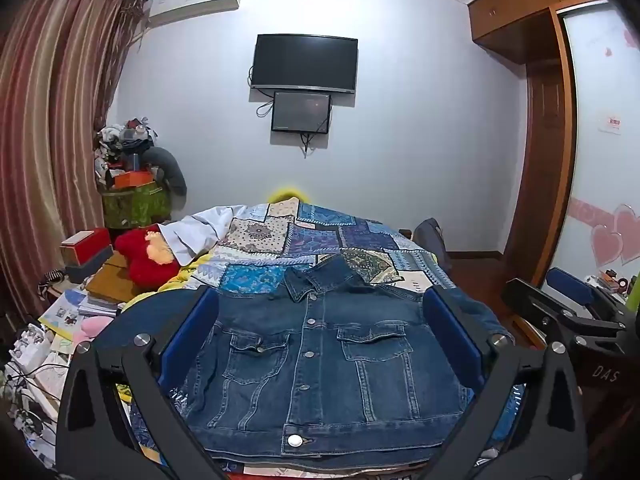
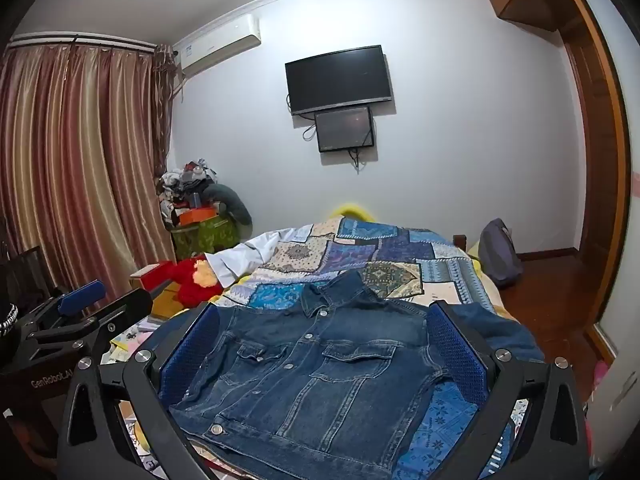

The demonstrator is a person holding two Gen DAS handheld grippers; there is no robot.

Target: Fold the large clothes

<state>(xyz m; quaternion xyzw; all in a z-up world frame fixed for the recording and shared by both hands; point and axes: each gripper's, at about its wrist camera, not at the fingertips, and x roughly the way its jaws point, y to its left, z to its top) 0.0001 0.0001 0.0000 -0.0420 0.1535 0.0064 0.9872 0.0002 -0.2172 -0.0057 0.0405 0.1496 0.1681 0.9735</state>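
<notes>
While both tools hover above the bed, our left gripper (image 1: 320,344) and right gripper (image 2: 324,356) stand with jaws spread wide and nothing between the blue pads, the denim jacket (image 1: 320,360) lying flat, buttoned and face up, directly ahead of and below each. From the left gripper, the jacket's hem runs nearest us, its collar points away, and one sleeve trails past the right-hand finger toward the bed's edge; from the right gripper, open quilt shows beyond the collar and to the right of the hem. The right gripper appears at the left one's right flank, well apart from the jacket. Left of our left gripper, a red plush toy (image 1: 148,256), boxes and papers crowd the bedside; a white garment (image 1: 200,228) lies ahead on the patchwork quilt (image 1: 320,236). Beyond, a television (image 1: 305,62) hangs on the pale wall, curtains (image 1: 52,140) to the left, a wooden wardrobe (image 1: 536,120) to the right.
</notes>
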